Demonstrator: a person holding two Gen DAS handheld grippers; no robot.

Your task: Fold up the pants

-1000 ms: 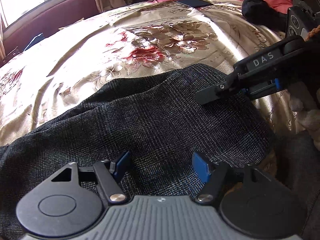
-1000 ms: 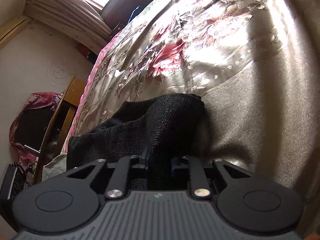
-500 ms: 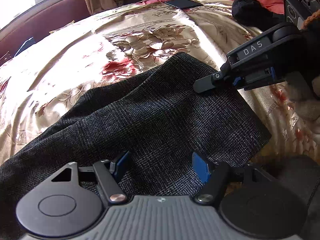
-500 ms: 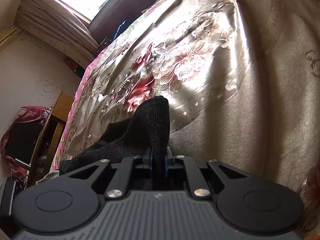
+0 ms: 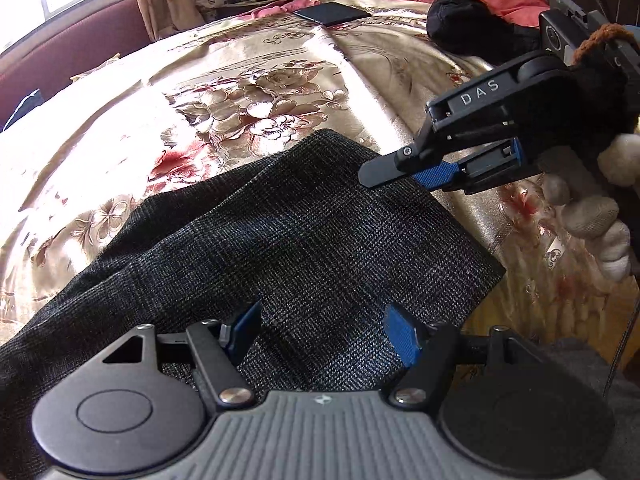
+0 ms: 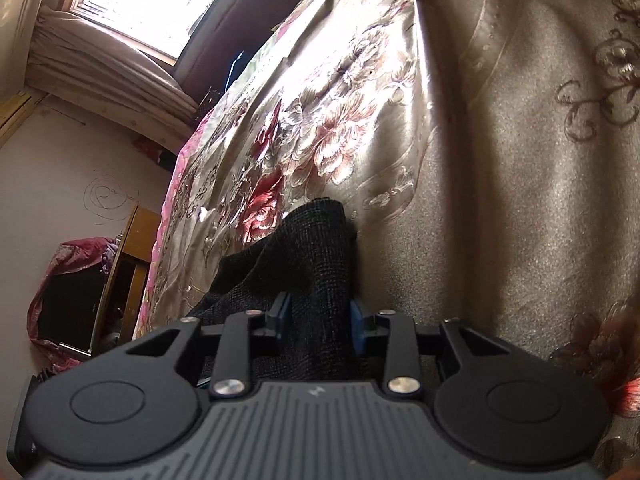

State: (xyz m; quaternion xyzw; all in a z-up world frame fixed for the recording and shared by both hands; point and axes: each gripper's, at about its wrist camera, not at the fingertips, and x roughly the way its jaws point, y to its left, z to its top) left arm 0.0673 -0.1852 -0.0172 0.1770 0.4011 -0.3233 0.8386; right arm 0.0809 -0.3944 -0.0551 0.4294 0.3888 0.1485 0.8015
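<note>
Dark grey checked pants lie folded on the gold floral bedspread. My left gripper hovers just over the near part of the pants, open, with nothing between its blue pads. My right gripper reaches in from the right over the far right edge of the pants. Its jaws are opening. In the right wrist view a fold of the pants still stands between the right gripper's parted fingers, loose rather than pinched. A gloved hand holds that gripper.
A dark flat phone or tablet, a black bundle of cloth and pink clothing lie at the far end of the bed. A window and curtain stand beyond. A wooden cabinet is beside the bed.
The right gripper carried the pinched end of the pants across the bedspread, then its jaws parted. The fabric now lies flatter. The left gripper shifted over the pants and stayed open.
</note>
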